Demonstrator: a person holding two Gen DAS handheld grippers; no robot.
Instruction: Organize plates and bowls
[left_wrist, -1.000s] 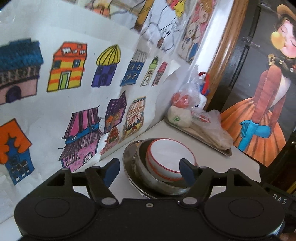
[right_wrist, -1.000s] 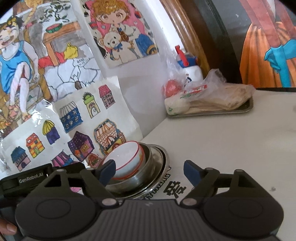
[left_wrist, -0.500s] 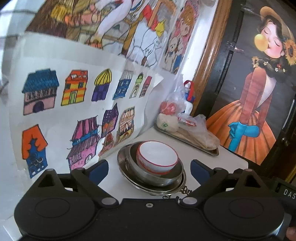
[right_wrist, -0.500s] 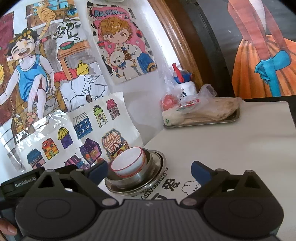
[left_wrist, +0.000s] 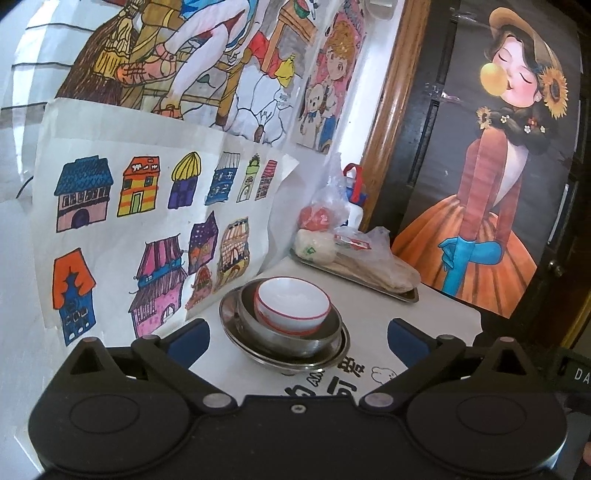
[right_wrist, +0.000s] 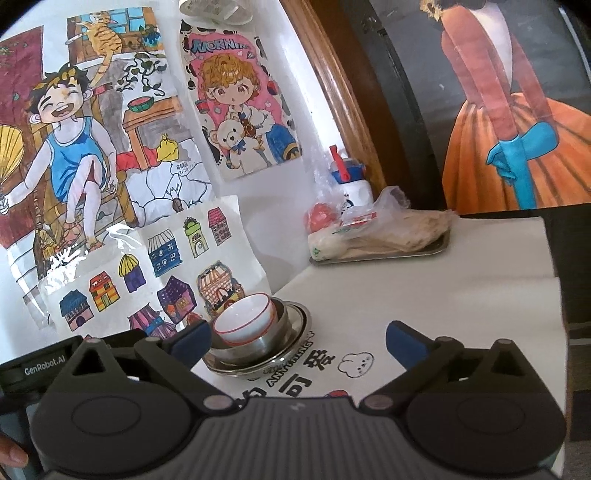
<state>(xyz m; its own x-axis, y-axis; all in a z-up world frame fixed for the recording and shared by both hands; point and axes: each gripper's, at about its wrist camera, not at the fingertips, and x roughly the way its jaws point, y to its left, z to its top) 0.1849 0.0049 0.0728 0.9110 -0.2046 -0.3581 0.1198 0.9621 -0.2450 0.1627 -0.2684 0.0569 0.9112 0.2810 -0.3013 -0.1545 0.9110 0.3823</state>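
With the bowl (left_wrist: 293, 304) nested in the steel stack (left_wrist: 284, 343), both grippers (left_wrist: 297, 332) (right_wrist: 297, 338) gape empty, having just opened; stacking looks finished, nothing left to grasp.

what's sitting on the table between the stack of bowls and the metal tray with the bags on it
Nothing: in the right wrist view, only bare white tabletop separates the stack of bowls from the metal tray.

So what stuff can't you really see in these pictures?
- Steel bowl inside, both views: the white bowl sitting in it covers the bottom.
- Steel plate near rim, right wrist view: the right gripper finger hides it.
- Food in the plastic bag on the tray: crinkled plastic blurs it.
- Printed words on the table, left wrist view: the left gripper body cuts them off.
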